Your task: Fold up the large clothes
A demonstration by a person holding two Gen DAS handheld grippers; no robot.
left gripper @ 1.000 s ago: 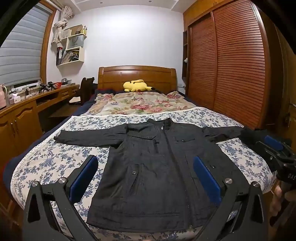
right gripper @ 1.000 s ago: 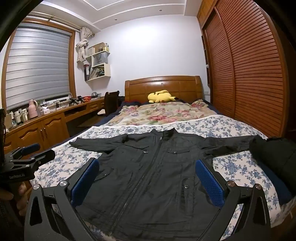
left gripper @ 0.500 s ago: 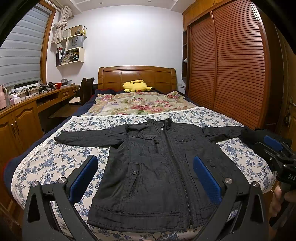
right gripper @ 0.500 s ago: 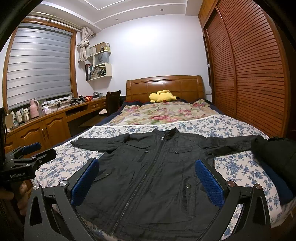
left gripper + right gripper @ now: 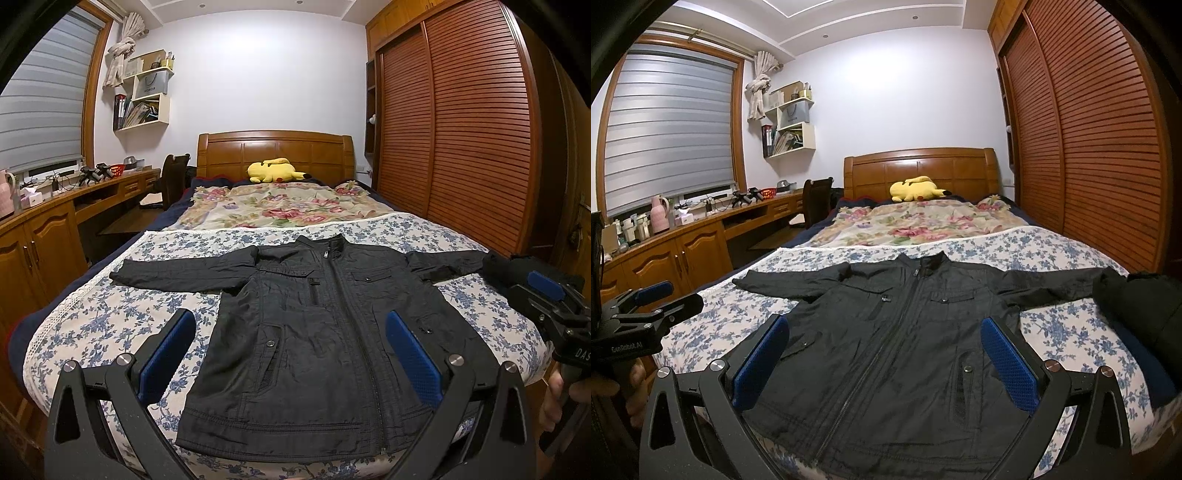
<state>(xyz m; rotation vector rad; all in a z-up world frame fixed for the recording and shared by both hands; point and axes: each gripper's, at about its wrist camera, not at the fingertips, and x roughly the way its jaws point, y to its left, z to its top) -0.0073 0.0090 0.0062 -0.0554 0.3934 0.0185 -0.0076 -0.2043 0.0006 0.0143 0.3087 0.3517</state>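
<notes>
A black zip-up jacket [image 5: 317, 332] [image 5: 905, 332] lies flat and face up on the bed, zipped, with both sleeves stretched out sideways and its hem at the near edge. My left gripper [image 5: 290, 334] hovers open above the jacket's lower half, blue pads wide apart and holding nothing. My right gripper [image 5: 884, 341] is likewise open over the lower front. Each gripper shows at the edge of the other's view: the right gripper [image 5: 554, 299] at the right, the left gripper [image 5: 646, 306] at the left.
The bed [image 5: 110, 317] has a blue-flowered sheet, a floral quilt [image 5: 288, 206] farther back and a yellow plush toy [image 5: 273, 171] at the headboard. A dark folded bundle [image 5: 1145, 314] lies at the bed's right edge. A wooden desk [image 5: 676, 243] runs along the left, a slatted wardrobe [image 5: 461, 129] along the right.
Both views have shifted slightly, the jacket sitting a little lower and more centred in frame. The jacket itself has not moved and both grippers stay open.
</notes>
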